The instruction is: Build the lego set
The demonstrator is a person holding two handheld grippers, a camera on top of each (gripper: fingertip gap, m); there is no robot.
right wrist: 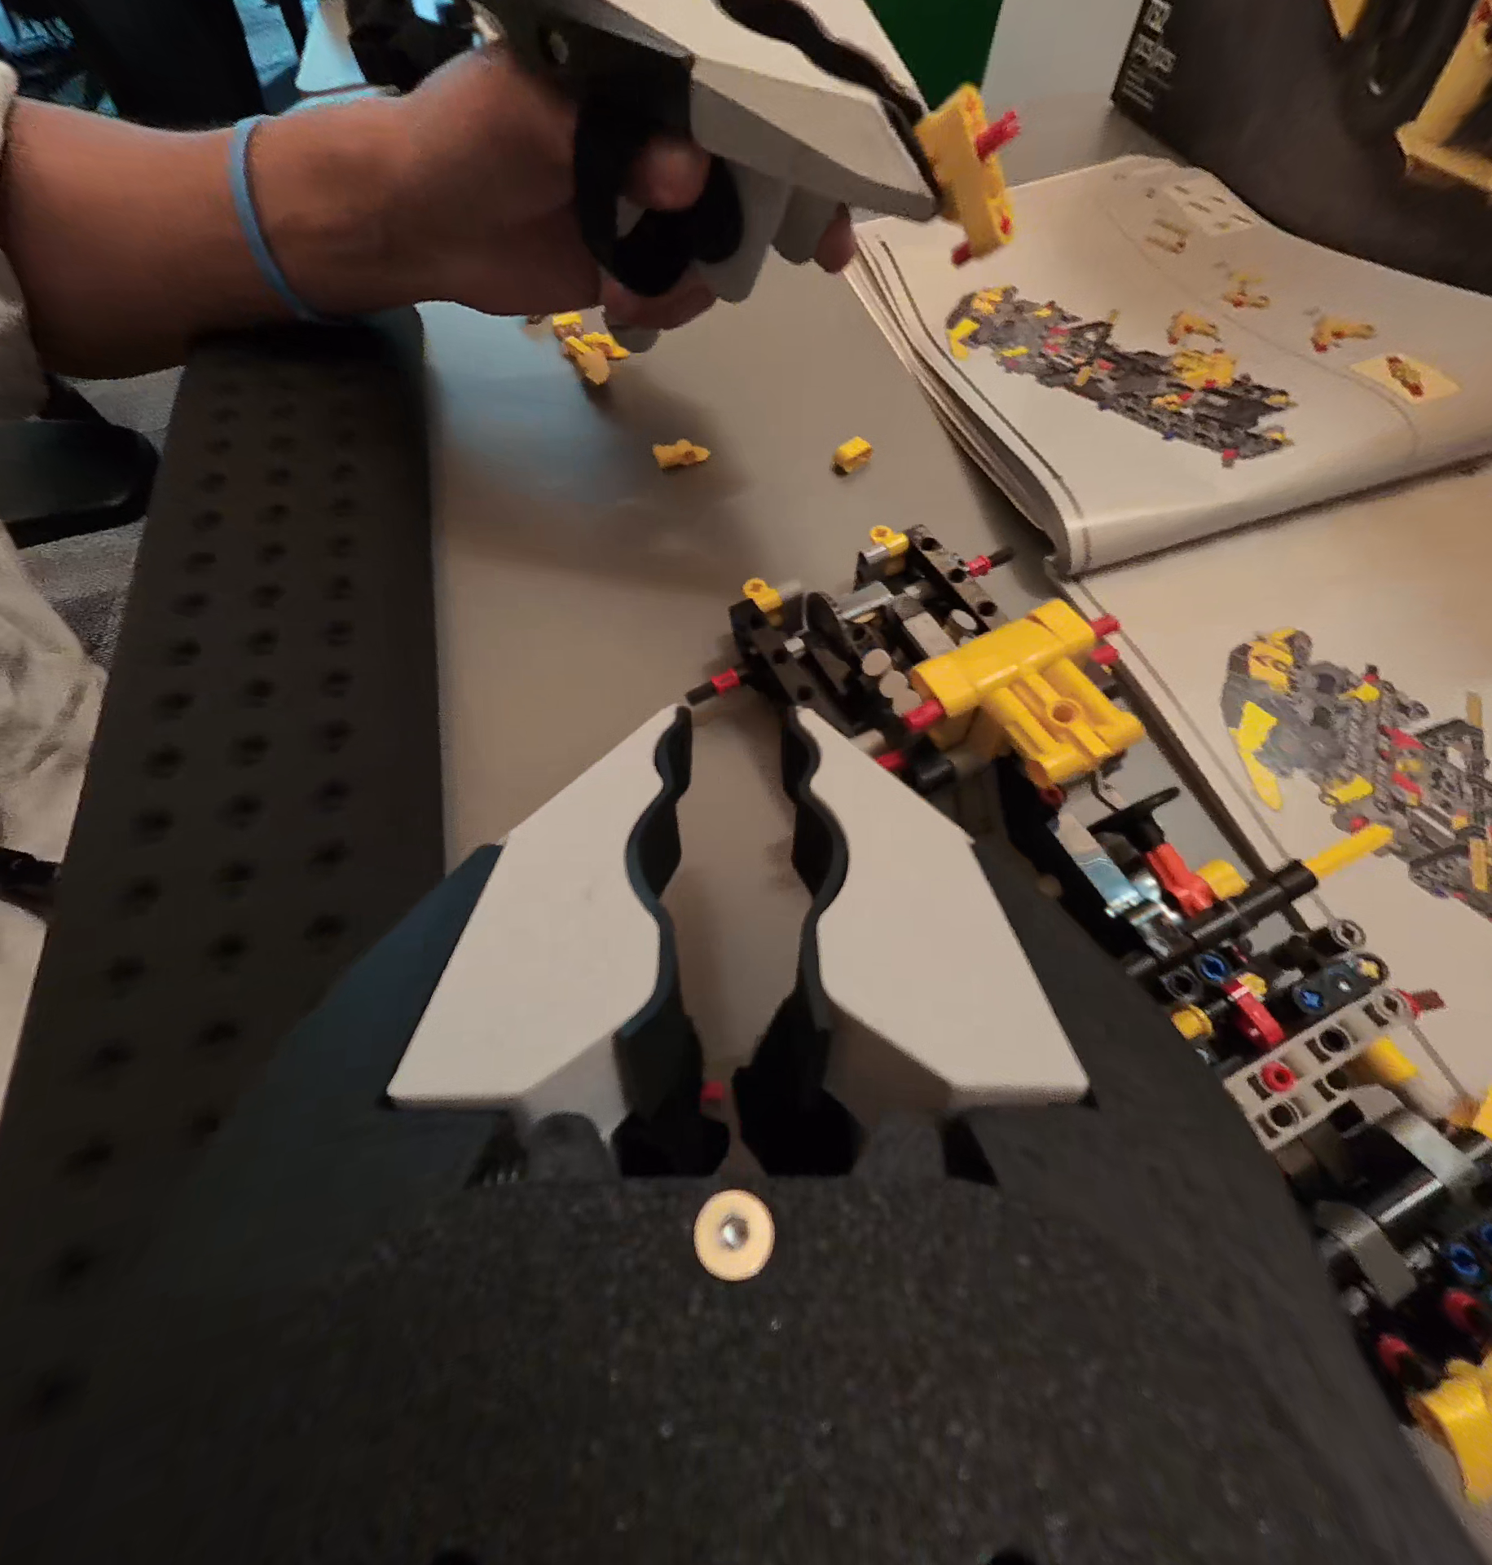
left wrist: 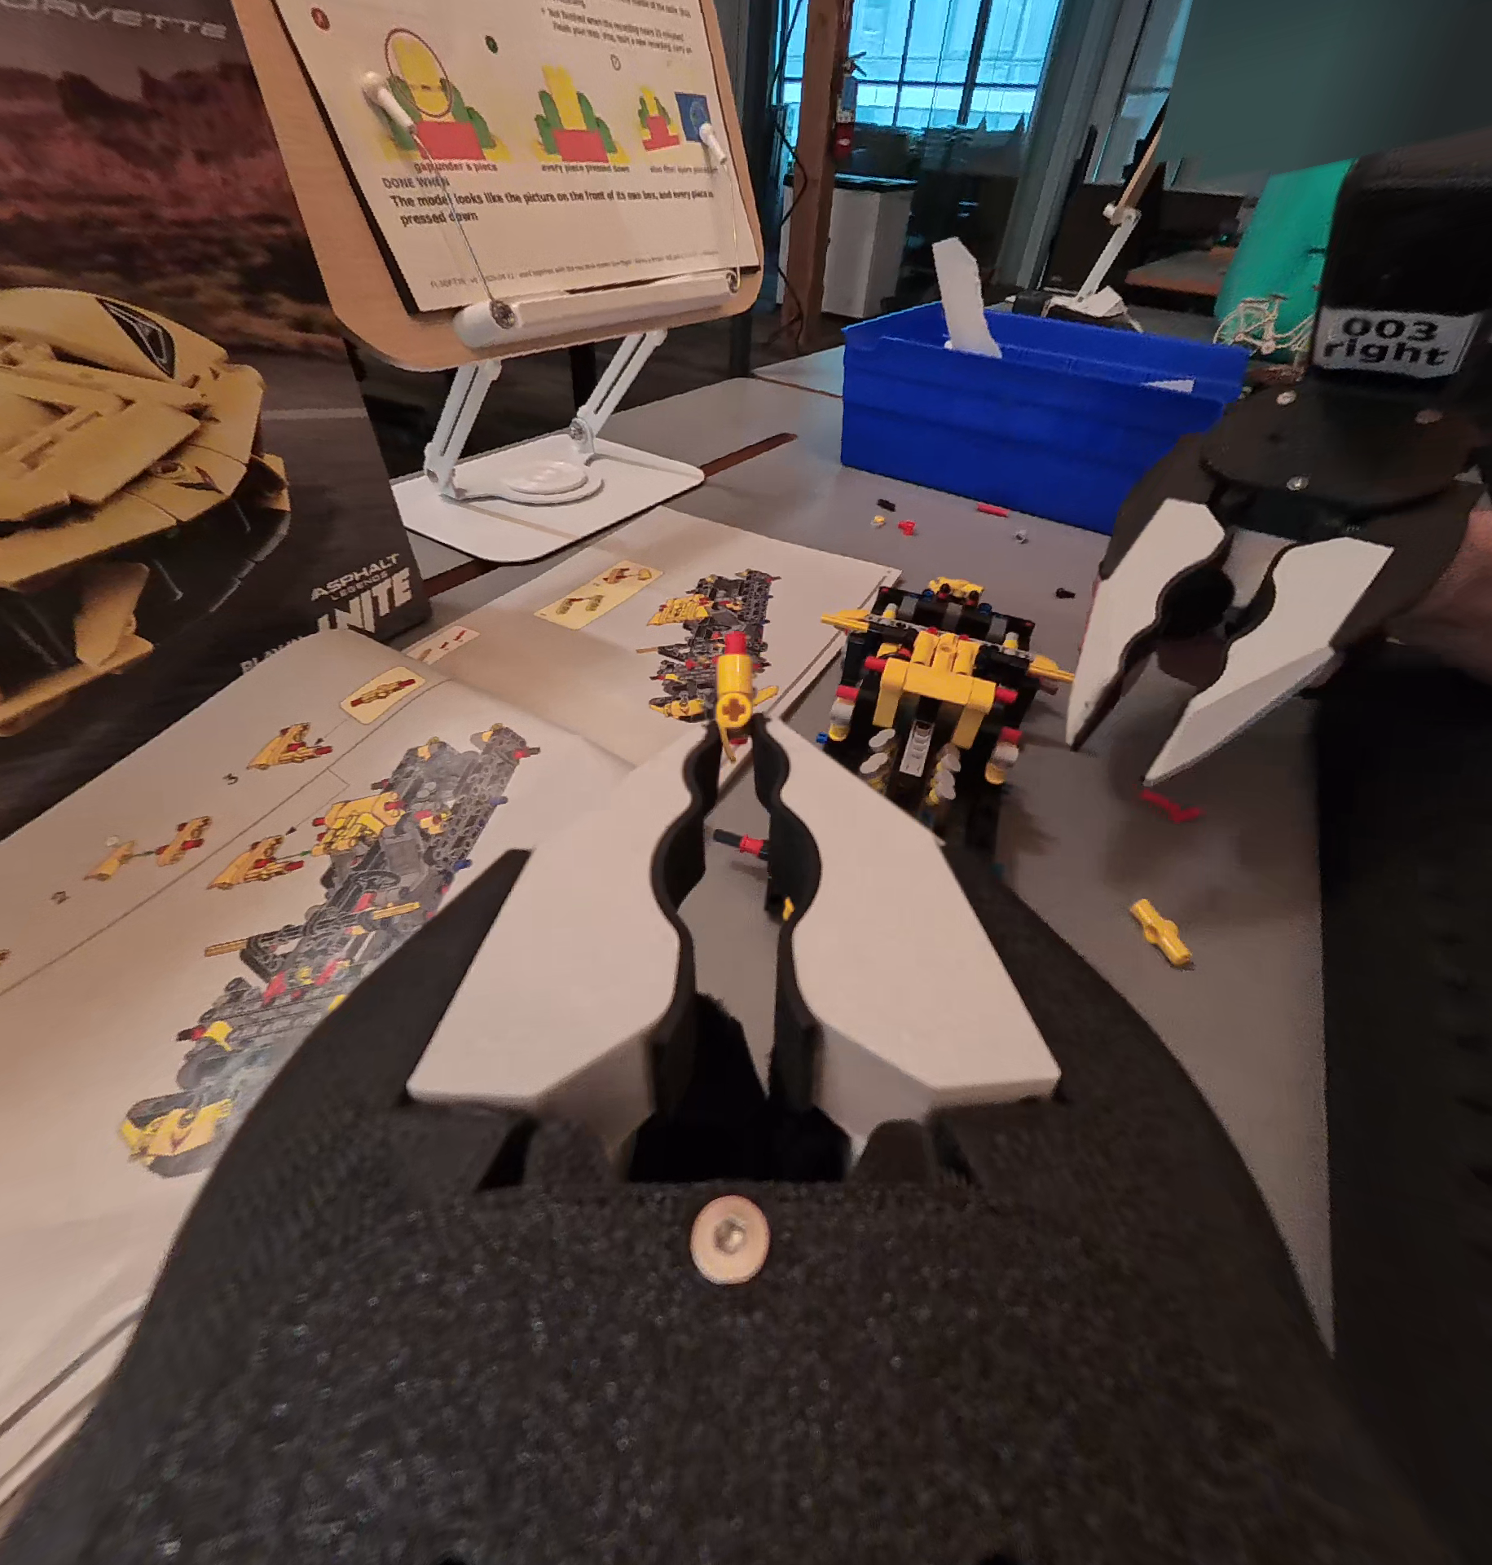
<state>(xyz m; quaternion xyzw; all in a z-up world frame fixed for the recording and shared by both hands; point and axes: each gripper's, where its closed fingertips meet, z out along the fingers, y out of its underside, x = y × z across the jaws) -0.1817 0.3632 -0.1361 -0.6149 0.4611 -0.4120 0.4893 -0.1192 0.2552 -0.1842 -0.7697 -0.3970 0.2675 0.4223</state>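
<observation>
- While the left gripper (left wrist: 735,720) pinches a small yellow lego piece with red pins (left wrist: 732,690) at its fingertips above the open instruction booklet (left wrist: 302,847), the right gripper (right wrist: 738,720) hangs with a narrow gap between its fingers and nothing in them.
- Far on the table stands a blue plastic bin (left wrist: 1030,406); a white slip of paper (left wrist: 962,296) sticks up out of it, and the rest of its contents cannot be seen.
- On the grey tabletop (right wrist: 598,525), the half-built black and yellow lego car chassis (right wrist: 1022,720) lies just right of the booklet's edge, with the right gripper's fingertips near its end.
- Loose yellow lego bits (right wrist: 679,455) lie scattered nearby, small red and black ones close to the bin.
- At far left lean the dark lego set box (left wrist: 133,423) and a wooden stand holding a printed sheet (left wrist: 514,169).
- A black perforated board (right wrist: 243,677) edges the near side; windows (left wrist: 937,59) show beyond.
</observation>
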